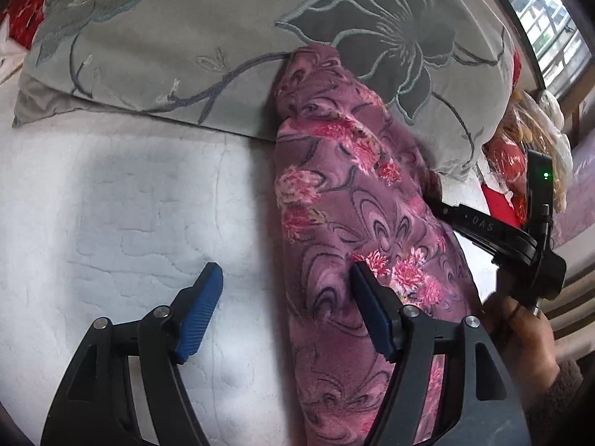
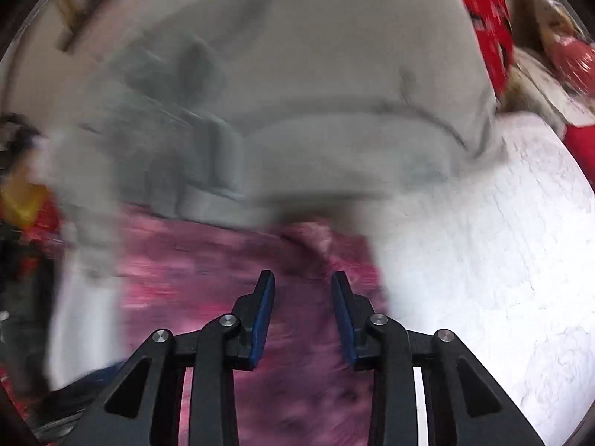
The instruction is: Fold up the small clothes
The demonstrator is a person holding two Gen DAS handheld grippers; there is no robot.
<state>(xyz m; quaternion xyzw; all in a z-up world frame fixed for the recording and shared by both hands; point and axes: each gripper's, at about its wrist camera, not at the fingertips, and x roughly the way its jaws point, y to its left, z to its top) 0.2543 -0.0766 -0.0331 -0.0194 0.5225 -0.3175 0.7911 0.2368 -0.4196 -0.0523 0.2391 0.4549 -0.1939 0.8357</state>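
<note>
from the left gripper (image 1: 286,308), bare white mattress (image 1: 130,200) lies free from 9 to 11 o'clock. the grey flowered pillow (image 1: 223,37) walls off 12 o'clock. the purple floral garment (image 1: 346,193) fills 1 to 5 o'clock, with the right gripper (image 1: 520,230) beyond at 3.

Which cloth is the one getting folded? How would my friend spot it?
Find the white quilted bed and the big grey pillow with stitched flowers at its far end. The purple flowered garment lies in a long strip from that pillow back toward the left gripper. Only it is plum with pink blossoms and dark swirls.
</note>
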